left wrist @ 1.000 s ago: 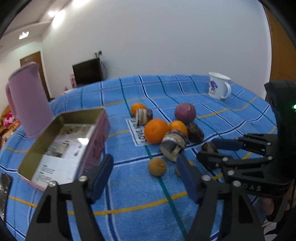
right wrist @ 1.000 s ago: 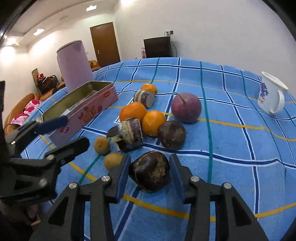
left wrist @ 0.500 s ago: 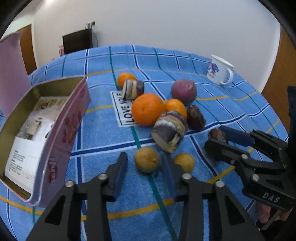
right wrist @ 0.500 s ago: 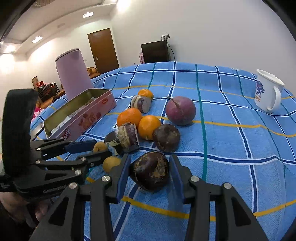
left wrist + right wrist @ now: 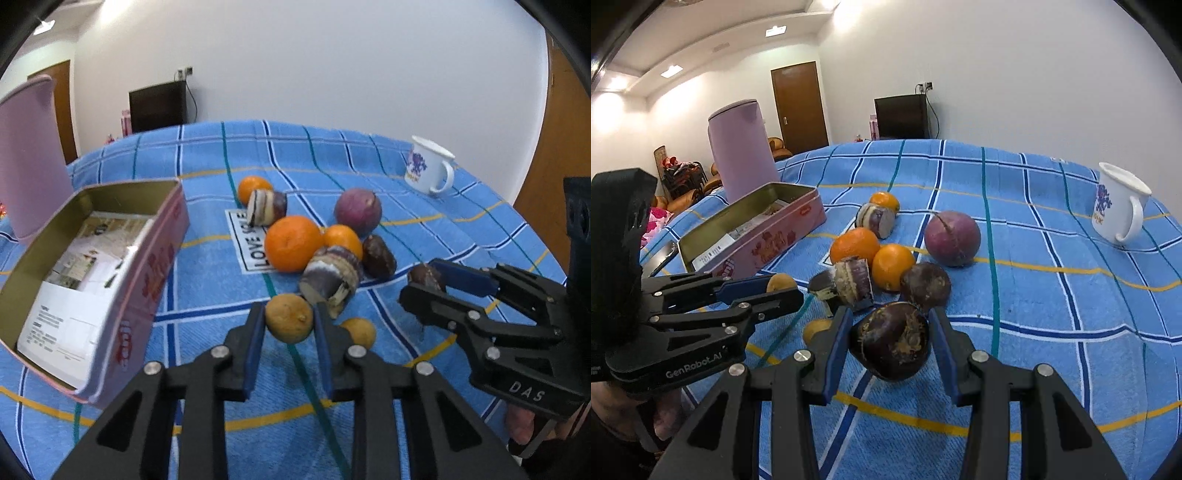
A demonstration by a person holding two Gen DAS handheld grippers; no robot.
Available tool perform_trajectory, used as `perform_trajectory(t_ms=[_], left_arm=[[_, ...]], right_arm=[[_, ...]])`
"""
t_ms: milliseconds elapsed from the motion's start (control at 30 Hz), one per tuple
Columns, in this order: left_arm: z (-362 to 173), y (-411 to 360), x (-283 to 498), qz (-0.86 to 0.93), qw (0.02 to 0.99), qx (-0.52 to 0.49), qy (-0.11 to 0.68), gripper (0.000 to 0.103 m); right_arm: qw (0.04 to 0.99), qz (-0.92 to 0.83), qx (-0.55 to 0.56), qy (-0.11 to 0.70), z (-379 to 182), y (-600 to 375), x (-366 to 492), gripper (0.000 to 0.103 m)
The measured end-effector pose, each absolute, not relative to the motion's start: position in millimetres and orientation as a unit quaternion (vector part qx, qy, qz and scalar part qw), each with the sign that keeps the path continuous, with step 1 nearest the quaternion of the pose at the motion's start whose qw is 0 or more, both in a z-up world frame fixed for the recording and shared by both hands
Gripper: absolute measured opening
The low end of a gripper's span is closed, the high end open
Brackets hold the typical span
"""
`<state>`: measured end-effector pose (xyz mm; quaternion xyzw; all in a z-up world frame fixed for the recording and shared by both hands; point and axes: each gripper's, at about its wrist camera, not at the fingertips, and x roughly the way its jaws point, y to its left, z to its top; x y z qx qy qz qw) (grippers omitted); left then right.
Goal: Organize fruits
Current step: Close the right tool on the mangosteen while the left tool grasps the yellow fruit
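- The left gripper (image 5: 289, 325) has its blue pads clamped on a small yellow-brown citrus (image 5: 289, 322).
- A second small citrus (image 5: 359, 331) lies on the cloth just right of those jaws, outside them.
- Just ahead of the left jaws sits a cut purple piece (image 5: 330, 280); beyond it are a big orange (image 5: 293, 243), a smaller orange (image 5: 342, 240) and a dark fruit (image 5: 378, 257), bunched together.
- Left of the left jaws stands an open pink tin (image 5: 155, 269) with printed paper inside; the red writing on its side is too blurred to read.
- A white patch on the blue checked cloth (image 5: 424, 206), ahead of the jaws, reads "LOVE", with more letters that the oranges partly hide.
- The right gripper (image 5: 891, 341) is clamped on a dark brown fruit (image 5: 891, 341).
- Its body reads "DAS" in the left view; the left one reads "GenRobot.AI" in the right view.
- Far ahead to the right stands a white mug (image 5: 1119, 206) with a purple print, its lettering unreadable.
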<state>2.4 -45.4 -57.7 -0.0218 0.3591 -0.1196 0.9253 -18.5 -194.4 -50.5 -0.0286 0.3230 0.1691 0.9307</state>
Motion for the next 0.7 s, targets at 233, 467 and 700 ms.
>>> perform_trajectory(t_ms=[233,467,700], left_arm=[[-39,-36,-7,-0.096,0.945,-0.013,0.314,0.028],[-26,-26,-14,-0.084,0.954,-0.010,0.287,0.028],[-18,-17,-18,-0.066,0.961,-0.005,0.270,0.028]], right_arm=[[0.935,0.177,-0.035,0.306,-38,-188,-22,0.045],[0.936,0.191,-0.043,0.291,-26,-175,-24,0.045],[0.935,0.204,-0.048,0.285,-19,-161,-22,0.045]])
